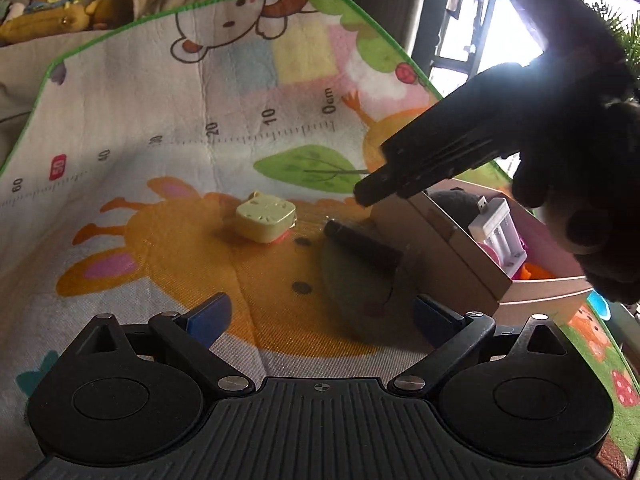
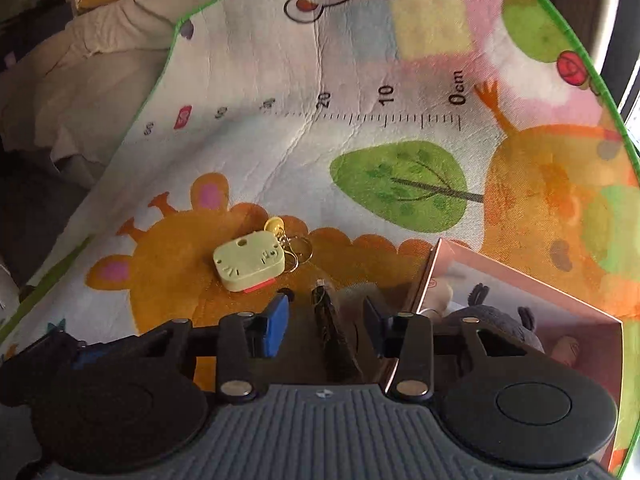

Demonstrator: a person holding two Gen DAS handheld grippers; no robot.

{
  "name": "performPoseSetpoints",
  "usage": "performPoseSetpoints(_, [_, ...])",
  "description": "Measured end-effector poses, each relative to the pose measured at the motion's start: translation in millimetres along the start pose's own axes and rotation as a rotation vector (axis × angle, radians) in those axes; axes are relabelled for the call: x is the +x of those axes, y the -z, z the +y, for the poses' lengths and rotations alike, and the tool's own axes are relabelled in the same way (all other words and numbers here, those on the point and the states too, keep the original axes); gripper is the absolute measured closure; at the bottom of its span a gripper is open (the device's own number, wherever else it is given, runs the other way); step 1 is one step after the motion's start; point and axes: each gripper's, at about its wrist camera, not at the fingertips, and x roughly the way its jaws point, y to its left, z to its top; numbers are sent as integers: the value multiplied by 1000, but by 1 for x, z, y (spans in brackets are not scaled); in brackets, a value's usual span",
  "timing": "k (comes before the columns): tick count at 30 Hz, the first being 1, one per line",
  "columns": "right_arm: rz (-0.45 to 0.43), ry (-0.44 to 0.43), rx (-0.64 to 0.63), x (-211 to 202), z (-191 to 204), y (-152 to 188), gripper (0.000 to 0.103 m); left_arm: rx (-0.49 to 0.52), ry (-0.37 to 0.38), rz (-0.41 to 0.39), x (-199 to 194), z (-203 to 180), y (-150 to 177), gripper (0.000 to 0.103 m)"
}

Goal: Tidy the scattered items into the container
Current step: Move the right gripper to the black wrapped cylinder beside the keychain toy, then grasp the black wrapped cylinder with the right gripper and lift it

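A pale yellow-green cat-faced keychain box (image 1: 266, 216) lies on the play mat; it also shows in the right wrist view (image 2: 249, 265) with a gold ring. A dark cylindrical item in clear wrap (image 1: 362, 246) lies beside the cardboard box (image 1: 436, 248). In the right wrist view this dark item (image 2: 328, 320) lies between my open right gripper's (image 2: 326, 322) fingers, untouched. The right gripper (image 1: 380, 186) hovers above it in the left wrist view. My left gripper (image 1: 320, 316) is open and empty, low over the mat. The box (image 2: 520, 276) holds plush toys.
The box holds a white battery charger (image 1: 500, 236), a dark plush (image 2: 492, 316) and pink and orange items. The colourful mat (image 1: 160, 100) has a green border. Stuffed toys (image 1: 52, 12) lie beyond its far left edge on beige bedding.
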Motion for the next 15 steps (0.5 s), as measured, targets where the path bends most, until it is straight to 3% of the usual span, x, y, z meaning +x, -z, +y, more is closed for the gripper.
performPoseSetpoints(4, [80, 105, -115, 39, 20, 0, 62, -22, 5, -8, -2, 3, 0, 3])
performPoseSetpoints(7, [99, 113, -152, 41, 30, 0, 76, -38, 2, -6, -2, 5, 0, 3])
performPoseSetpoints(8, [114, 89, -152, 39, 32, 0, 84, -40, 6, -5, -2, 6, 0, 3])
performPoseSetpoints(10, [135, 29, -148, 30, 35, 4, 84, -32, 8, -8, -2, 4, 0, 3])
performPoseSetpoints(13, [173, -141, -73, 8, 29, 8, 84, 7, 18, -14, -5, -1, 1, 2])
performPoseSetpoints(15, [151, -210, -20, -13, 21, 12, 84, 36, 33, -11, -5, -6, 3, 2])
